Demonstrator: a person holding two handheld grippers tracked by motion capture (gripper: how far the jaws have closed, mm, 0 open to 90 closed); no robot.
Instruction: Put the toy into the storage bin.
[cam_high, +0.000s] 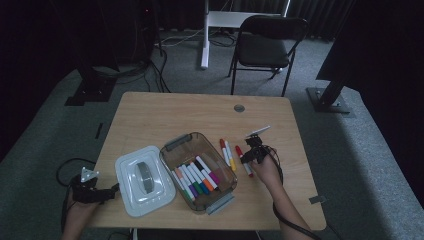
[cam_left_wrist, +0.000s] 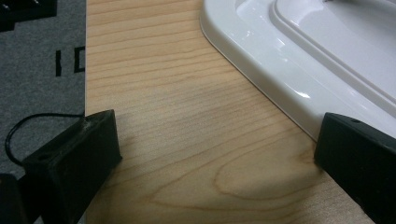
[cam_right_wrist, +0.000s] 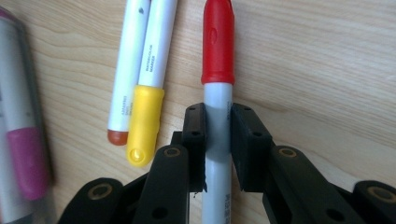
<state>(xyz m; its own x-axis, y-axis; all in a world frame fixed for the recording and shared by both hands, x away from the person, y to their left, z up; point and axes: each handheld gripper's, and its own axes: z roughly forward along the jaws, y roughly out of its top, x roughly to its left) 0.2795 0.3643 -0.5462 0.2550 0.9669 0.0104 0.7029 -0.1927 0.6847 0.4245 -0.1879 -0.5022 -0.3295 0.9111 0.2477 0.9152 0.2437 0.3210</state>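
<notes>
A red-capped marker (cam_high: 244, 161) with a pale grey barrel lies on the wooden table (cam_high: 165, 112), right of centre. My right gripper (cam_high: 253, 150) is shut on its barrel just below the cap. In the right gripper view the pads squeeze the red-capped marker (cam_right_wrist: 218, 46) from both sides, with my right gripper (cam_right_wrist: 218, 125) low over the wood. My left gripper (cam_high: 112, 191) rests at the table's left front edge beside a white lid (cam_high: 145, 180). In the left gripper view my left gripper (cam_left_wrist: 215, 154) stands open over bare wood, its right jaw close to the white lid (cam_left_wrist: 289, 70).
A clear plastic box (cam_high: 176, 142) in the middle holds several coloured markers (cam_high: 197, 177). A yellow-capped marker (cam_right_wrist: 145, 116) and a white marker with a red end (cam_right_wrist: 128, 70) lie side by side just left of the held one. A folding chair (cam_high: 265, 45) stands beyond the table.
</notes>
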